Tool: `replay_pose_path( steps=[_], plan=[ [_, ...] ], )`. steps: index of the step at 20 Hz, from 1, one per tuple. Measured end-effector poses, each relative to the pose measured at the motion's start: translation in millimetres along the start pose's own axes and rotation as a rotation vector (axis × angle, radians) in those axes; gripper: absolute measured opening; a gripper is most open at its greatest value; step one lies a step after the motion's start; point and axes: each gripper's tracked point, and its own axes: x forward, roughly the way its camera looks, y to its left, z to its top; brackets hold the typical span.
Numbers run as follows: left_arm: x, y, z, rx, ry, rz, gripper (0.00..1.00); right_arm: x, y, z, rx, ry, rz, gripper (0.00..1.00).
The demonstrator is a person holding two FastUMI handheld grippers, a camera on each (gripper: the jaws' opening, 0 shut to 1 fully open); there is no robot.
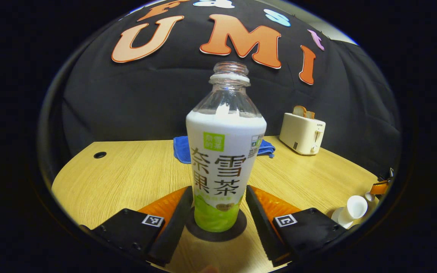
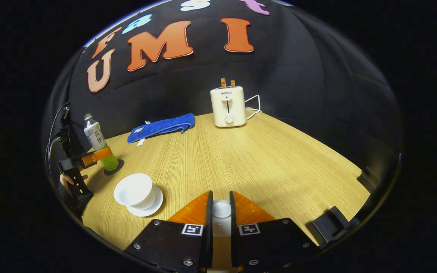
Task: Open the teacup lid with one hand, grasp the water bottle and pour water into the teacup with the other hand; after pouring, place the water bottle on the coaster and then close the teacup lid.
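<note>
Water bottle (image 1: 224,159) stands upright and uncapped on the dark round coaster (image 1: 216,229), near the left edge of the tabletop (image 2: 264,159) as the right gripper view shows it. In the left gripper view, the bottle's base sits centred between the two fingers of the left gripper (image 1: 216,218). The jaws are spread wider than the bottle, with a narrow gap visible on each side; neither finger presses on it. The right gripper view shows the same gripper (image 2: 96,158) at the bottle (image 2: 98,142), with a hand (image 2: 69,178) below it on the handle.

A cream toaster (image 2: 228,107) with bread in its slots stands at the far edge of the tabletop, and a folded blue cloth (image 2: 161,127) lies to its left, behind the bottle.

The white teacup (image 2: 134,191) rests uncovered on its saucer (image 2: 157,203), near the front-left corner, just beside the coaster but apart from it. The left gripper view shows it (image 1: 352,210) at far right.

The right gripper (image 2: 221,212) hovers over the front edge. Its jaws are nearly closed, both fingers pressing the knob of the white teacup lid (image 2: 221,210), which sits between them, well apart from the cup.
</note>
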Motion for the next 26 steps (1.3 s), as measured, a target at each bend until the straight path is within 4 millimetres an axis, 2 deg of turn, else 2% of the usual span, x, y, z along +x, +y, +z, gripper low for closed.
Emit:
replay_pose_path(
  steps=[1,3,6,13,19,21,22,23,26],
  plan=[
    [-0.9,-0.9,-1.5,-0.005,0.003,0.002,1.00,-0.7,1.4,3.7,-0.001,-0.007,0.003,0.19],
    [-5.6,-1.7,-4.1,-0.012,0.013,0.005,1.00,-3.4,6.9,10.6,-0.008,-0.024,0.015,0.19],
    [-13.2,7.3,-5.2,0.014,0.009,0.047,1.00,-6.9,25.6,25.9,-0.026,-0.060,0.051,0.19],
    [-31.0,23.9,2.1,0.045,-0.058,0.133,0.99,-9.7,91.2,48.2,-0.082,-0.120,0.188,0.19],
    [-42.2,26.7,8.3,0.030,-0.098,0.158,0.99,3.2,139.8,39.5,-0.127,-0.113,0.270,0.19],
    [-44.1,30.9,10.8,0.033,-0.112,0.174,1.00,4.5,145.0,34.7,-0.135,-0.109,0.277,0.19],
    [-44.4,32.2,11.0,0.027,-0.115,0.181,1.00,5.6,146.9,34.7,-0.136,-0.108,0.280,0.15],
    [-45.1,31.4,10.7,0.017,-0.116,0.183,1.00,8.3,148.7,33.2,-0.138,-0.107,0.281,0.19],
    [-46.4,29.7,8.0,-0.018,-0.107,0.189,0.99,11.8,152.8,29.2,-0.143,-0.097,0.287,0.19]
  ],
)
